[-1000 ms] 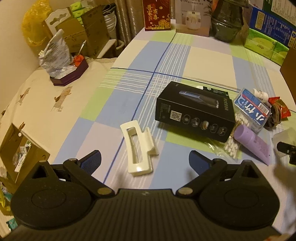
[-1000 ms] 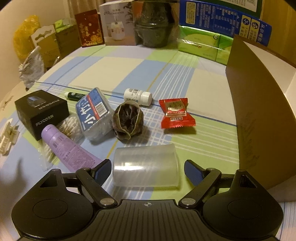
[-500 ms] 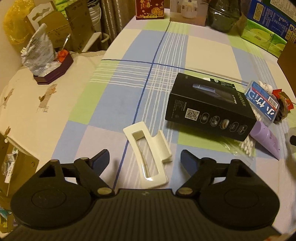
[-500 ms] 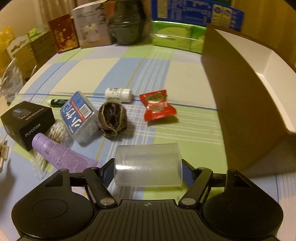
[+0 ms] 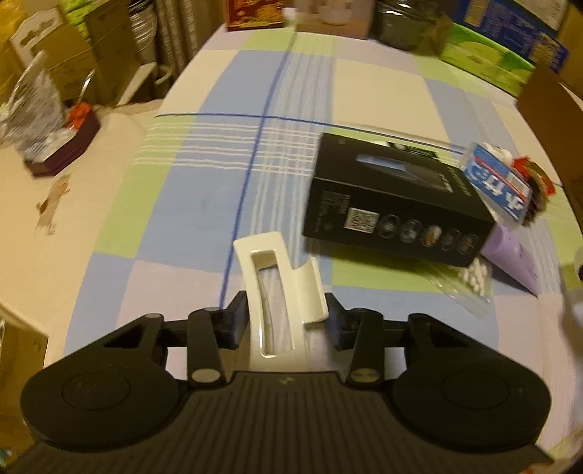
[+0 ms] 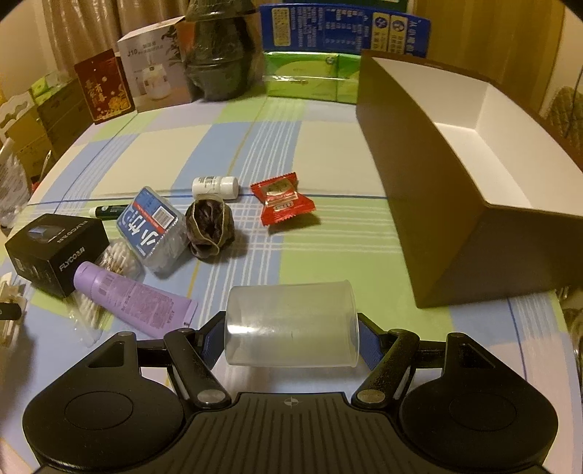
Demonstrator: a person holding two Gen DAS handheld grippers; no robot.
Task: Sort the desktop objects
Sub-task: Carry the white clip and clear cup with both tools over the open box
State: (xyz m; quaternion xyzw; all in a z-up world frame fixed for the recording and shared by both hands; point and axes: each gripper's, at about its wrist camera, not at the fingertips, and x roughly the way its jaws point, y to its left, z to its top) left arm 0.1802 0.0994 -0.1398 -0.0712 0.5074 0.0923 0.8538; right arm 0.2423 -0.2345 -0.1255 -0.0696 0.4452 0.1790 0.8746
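Place: a home room.
Signs: checked tablecloth (image 6: pixel 328 146), curtains (image 6: pixel 91 25) far ahead, tissue packs (image 6: pixel 309 78), humidifier box (image 6: pixel 156 69).

Both claws sit low over the table, pointing forward. The left claw (image 5: pixel 282 321) has its fingers drawn in tight, clamped on something white. The right claw (image 6: pixel 289 337) is likewise closed, pinching a clear item sideways.
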